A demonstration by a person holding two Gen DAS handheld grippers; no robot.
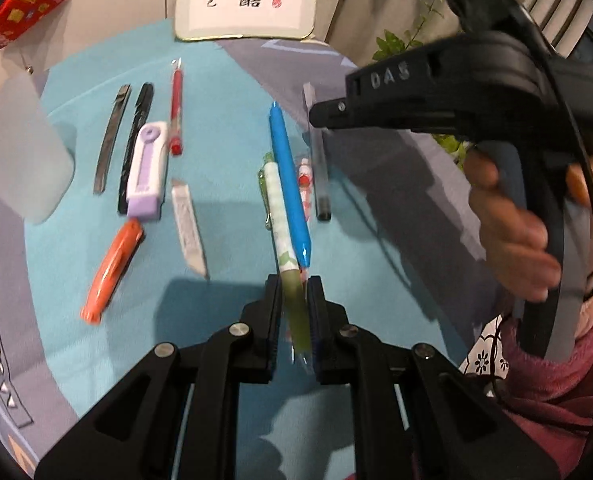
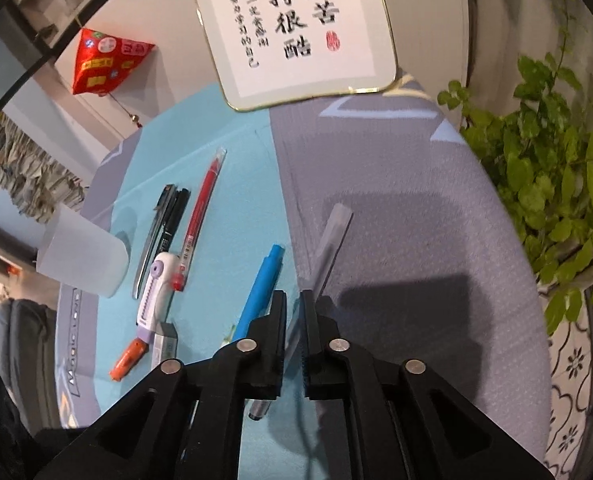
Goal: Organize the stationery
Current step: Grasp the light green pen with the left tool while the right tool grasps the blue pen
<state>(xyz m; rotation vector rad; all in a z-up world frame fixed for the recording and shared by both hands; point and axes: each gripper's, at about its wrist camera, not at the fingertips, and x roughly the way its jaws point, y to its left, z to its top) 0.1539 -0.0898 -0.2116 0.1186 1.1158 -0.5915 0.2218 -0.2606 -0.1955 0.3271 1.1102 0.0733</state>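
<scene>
In the left wrist view my left gripper (image 1: 294,290) is shut on a green-and-white pen (image 1: 278,208) that points away over the turquoise mat (image 1: 224,160). A blue pen (image 1: 288,176) lies right beside it. My right gripper (image 2: 294,300) is shut on a clear grey pen (image 2: 332,240), whose dark tip sticks out below the jaws. From the left wrist view the right gripper (image 1: 320,114) comes in from the right over that clear pen (image 1: 321,176), held by a hand (image 1: 512,224).
Left on the mat lie a red pen (image 1: 176,112), a black pen (image 1: 136,140), a dark knife (image 1: 110,144), a purple cutter (image 1: 146,172), an orange cutter (image 1: 112,272) and a silver blade (image 1: 188,232). A frosted cup (image 1: 16,148) stands far left; a framed calligraphy plate (image 1: 248,0) behind; a plant (image 2: 556,184) right.
</scene>
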